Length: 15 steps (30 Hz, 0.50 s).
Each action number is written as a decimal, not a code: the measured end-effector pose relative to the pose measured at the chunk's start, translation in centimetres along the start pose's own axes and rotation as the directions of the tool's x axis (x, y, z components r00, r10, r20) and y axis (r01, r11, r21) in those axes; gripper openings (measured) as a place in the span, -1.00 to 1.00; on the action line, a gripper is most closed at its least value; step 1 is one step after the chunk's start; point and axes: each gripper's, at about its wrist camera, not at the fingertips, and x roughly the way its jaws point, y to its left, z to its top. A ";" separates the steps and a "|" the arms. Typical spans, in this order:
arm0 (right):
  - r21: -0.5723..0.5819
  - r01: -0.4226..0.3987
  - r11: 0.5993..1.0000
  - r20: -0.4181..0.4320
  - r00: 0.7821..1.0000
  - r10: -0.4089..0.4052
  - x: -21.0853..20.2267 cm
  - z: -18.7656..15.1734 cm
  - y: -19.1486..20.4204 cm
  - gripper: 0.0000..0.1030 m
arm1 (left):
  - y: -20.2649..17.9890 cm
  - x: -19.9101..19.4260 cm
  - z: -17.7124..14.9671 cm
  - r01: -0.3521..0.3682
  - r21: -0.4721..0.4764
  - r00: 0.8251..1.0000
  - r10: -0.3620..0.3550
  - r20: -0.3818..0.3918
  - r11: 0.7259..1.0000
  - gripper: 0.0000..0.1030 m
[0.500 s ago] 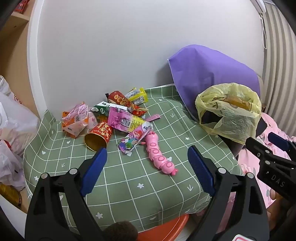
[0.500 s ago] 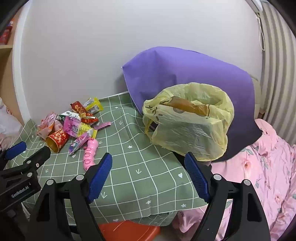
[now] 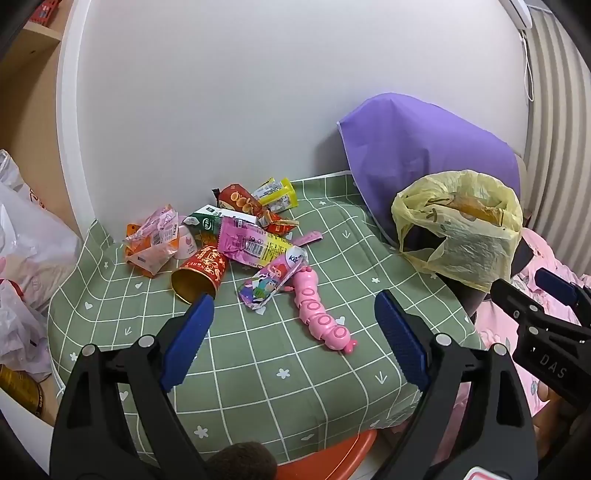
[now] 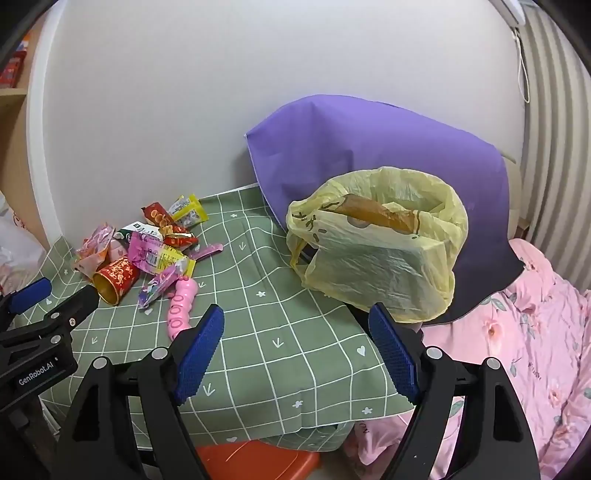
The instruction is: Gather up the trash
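Black clamp-style left gripper (image 3: 293,328) and right gripper (image 4: 295,341), blue ridged jaws.

A plain white wall (image 3: 229,110) backs the scene, evenly lit. On the left a white frame (image 3: 68,147) runs up beside a wooden shelf (image 3: 33,33). A table under a green checked cloth (image 4: 295,332) stands against the wall. A purple cover (image 4: 369,140) rises at its right end, with pink floral bedding (image 4: 535,332) below. Ribbed white panelling (image 4: 554,147) fills the far right, a cord (image 4: 522,66) hanging by it
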 end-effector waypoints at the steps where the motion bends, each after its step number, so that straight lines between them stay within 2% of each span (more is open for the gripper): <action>1: -0.002 -0.002 1.000 0.002 1.000 0.002 -0.1 0.0 0.0 0.50 | 0.0 0.0 0.0 -0.001 0.000 1.000 0.001 0.000 1.000 0.64; 15: 0.007 0.007 1.000 0.016 1.000 -0.007 -0.4 0.1 -0.5 0.50 | -0.3 -0.2 0.0 0.002 0.006 1.000 -0.002 0.009 1.000 0.64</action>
